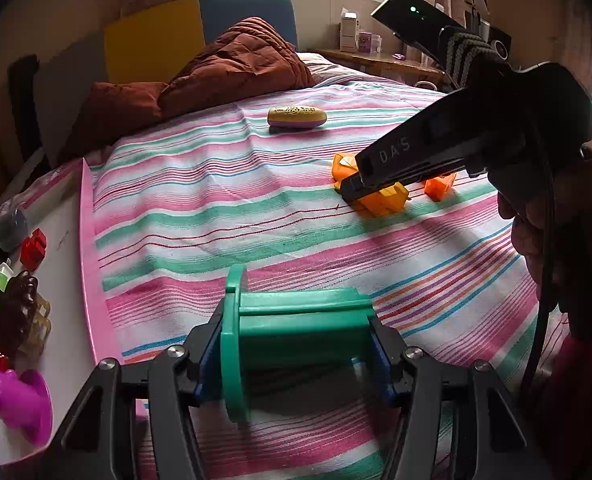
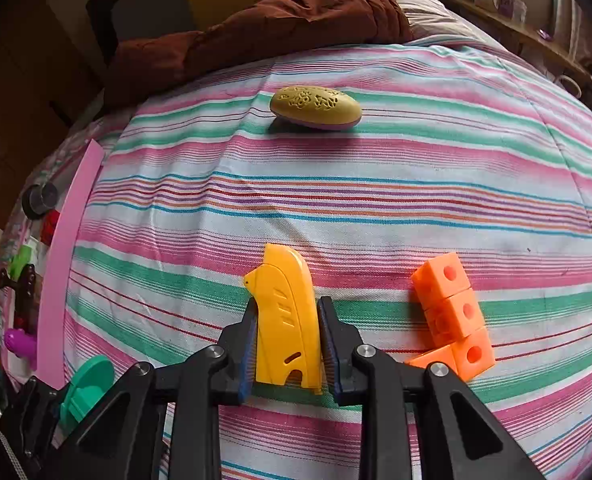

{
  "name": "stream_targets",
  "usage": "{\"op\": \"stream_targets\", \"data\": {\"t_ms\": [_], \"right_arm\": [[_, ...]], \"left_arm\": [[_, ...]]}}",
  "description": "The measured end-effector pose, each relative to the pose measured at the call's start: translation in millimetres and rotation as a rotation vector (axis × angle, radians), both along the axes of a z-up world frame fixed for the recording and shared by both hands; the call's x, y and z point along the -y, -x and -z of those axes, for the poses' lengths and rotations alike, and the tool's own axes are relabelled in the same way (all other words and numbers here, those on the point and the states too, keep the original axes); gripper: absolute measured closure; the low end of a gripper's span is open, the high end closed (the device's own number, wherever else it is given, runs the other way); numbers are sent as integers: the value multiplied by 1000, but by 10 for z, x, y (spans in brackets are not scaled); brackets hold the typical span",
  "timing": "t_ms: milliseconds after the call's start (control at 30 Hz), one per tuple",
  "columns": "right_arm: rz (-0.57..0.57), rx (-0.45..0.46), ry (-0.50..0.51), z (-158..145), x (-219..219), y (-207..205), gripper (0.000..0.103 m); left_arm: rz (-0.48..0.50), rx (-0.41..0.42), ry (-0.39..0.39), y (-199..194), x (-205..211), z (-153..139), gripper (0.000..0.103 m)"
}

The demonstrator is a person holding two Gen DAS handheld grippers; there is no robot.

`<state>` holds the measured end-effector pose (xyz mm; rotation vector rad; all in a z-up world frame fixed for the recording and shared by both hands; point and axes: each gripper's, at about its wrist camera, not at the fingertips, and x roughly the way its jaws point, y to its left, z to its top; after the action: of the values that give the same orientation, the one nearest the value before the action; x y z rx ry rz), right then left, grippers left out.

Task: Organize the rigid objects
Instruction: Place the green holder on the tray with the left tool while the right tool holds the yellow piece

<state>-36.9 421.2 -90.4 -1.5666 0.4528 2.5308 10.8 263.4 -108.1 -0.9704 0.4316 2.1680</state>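
My left gripper is shut on a green plastic spool-like piece and holds it above the striped bedspread; the piece also shows in the right wrist view. My right gripper has its fingers on both sides of a yellow plastic piece lying on the bed; it shows in the left wrist view under the gripper. An orange chain of cubes lies just right of it. An olive oval case lies farther back.
A pink-rimmed white tray at the left holds several toys: a red block, a brown figure, a magenta piece. A brown quilted jacket lies at the bed's far end. A wooden desk stands behind.
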Motion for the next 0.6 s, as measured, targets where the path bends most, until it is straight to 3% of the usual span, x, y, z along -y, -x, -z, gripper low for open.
{"op": "stream_targets", "data": {"t_ms": [333, 600], "right_arm": [[-59, -13, -97, 19, 101, 53, 76], [-89, -21, -170, 19, 187, 48, 76]], "left_arm": [[-1, 16, 12, -65, 43, -68, 43], [-3, 2, -36, -196, 204, -350, 43]]}}
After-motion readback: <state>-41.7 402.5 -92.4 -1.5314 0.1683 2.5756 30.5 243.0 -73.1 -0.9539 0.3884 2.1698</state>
